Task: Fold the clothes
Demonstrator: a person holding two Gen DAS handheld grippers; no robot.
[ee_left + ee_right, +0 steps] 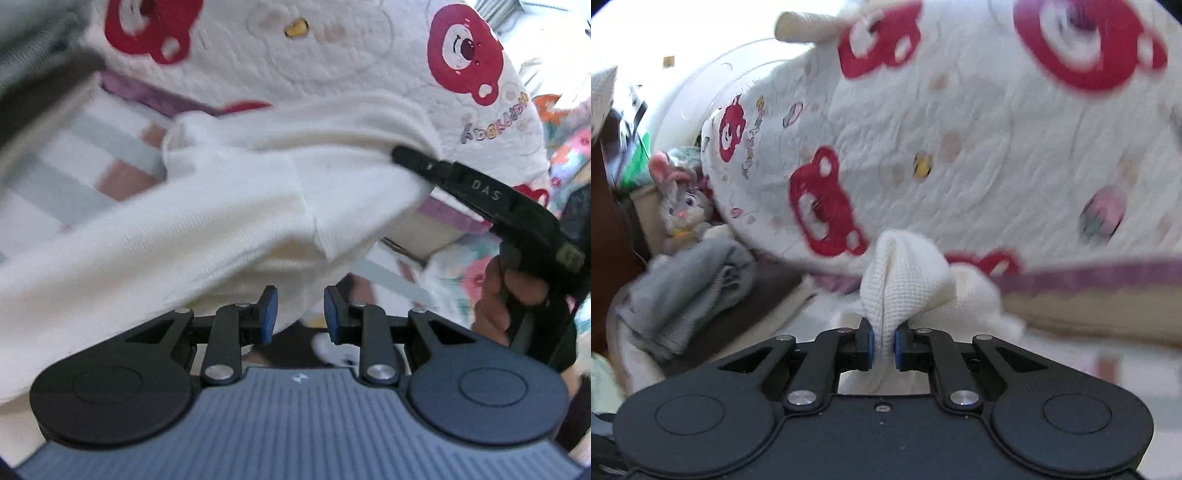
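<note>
A cream-white knit garment [229, 206] hangs stretched across the left wrist view, above a striped sheet. My left gripper [300, 314] is open and empty just below the garment's lower edge, its blue pads apart. My right gripper [882, 343] is shut on a bunched fold of the same white garment [905, 273]. In the left wrist view the right gripper's black fingers [417, 158] show at the right, pinching the garment's far end, with the person's hand [509, 295] below.
A white quilt with red bear prints [332, 55] [960, 129] lies behind the garment. A folded grey cloth [690, 288] and a plush rabbit [683, 206] sit at the left in the right wrist view. A floral fabric [569, 155] lies at the far right.
</note>
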